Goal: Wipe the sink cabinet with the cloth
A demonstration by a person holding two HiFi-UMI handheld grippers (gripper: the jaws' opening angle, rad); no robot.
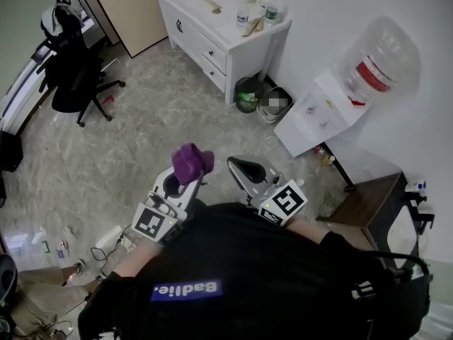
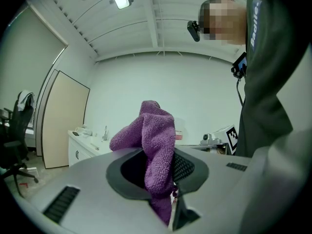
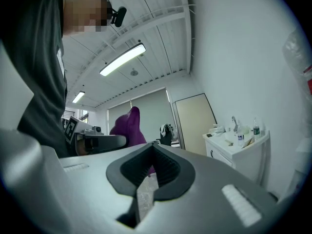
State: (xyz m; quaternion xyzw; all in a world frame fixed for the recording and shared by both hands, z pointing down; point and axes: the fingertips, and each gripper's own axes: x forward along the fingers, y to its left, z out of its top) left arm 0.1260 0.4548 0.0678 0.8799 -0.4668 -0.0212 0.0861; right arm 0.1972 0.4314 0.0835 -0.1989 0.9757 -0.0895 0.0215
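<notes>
A purple cloth sticks up out of my left gripper, which is shut on it close to the person's chest. In the left gripper view the cloth fills the gap between the jaws. My right gripper is held beside it, shut with nothing between its jaws. From the right gripper view the cloth shows off to the left. The white sink cabinet stands far ahead against the wall, with a faucet and several bottles on top; it also shows as the cabinet at the right.
A black office chair stands at the left. Two small bins sit beside the cabinet. A water dispenser with a bottle is at the right wall, a dark wooden table beside me. Cables and litter lie on the floor at lower left.
</notes>
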